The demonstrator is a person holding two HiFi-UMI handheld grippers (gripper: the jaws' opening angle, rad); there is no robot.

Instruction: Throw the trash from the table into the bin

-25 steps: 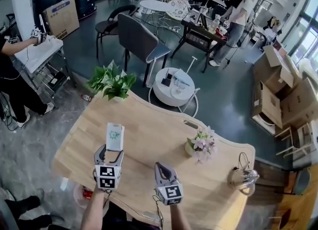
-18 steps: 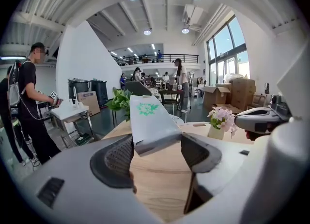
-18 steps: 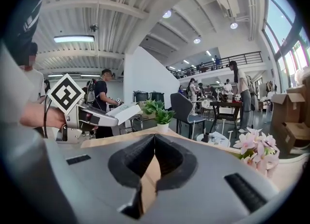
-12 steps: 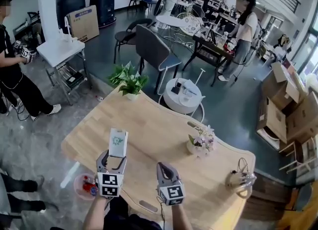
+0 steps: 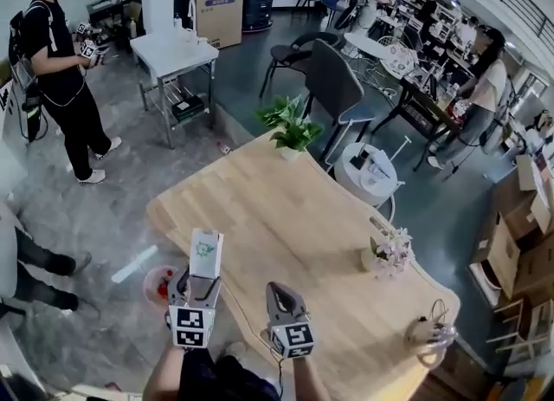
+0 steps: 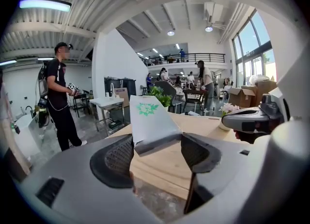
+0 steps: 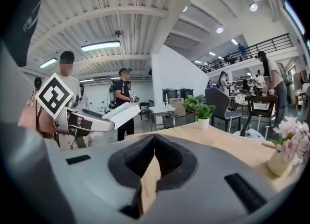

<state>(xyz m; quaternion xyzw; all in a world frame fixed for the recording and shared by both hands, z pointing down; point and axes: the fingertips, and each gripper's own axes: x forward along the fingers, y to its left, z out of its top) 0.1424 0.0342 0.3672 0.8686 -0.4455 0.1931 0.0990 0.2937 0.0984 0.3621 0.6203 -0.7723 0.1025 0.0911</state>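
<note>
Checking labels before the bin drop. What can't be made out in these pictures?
- Red container on the floor, head view: right side behind the left claw; contents too small to tell.
- White carton in that claw: any text besides the green emblem too small to read, both views.
- Wire object at the table corner, head view: too small to identify.
- Table's near edge, head view: partly behind the right claw.

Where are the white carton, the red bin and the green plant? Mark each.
white carton (image 5: 205,255): head view, printed front face.
red bin (image 5: 147,282): head view, left rim.
green plant (image 5: 290,125): head view, leaves.
</note>
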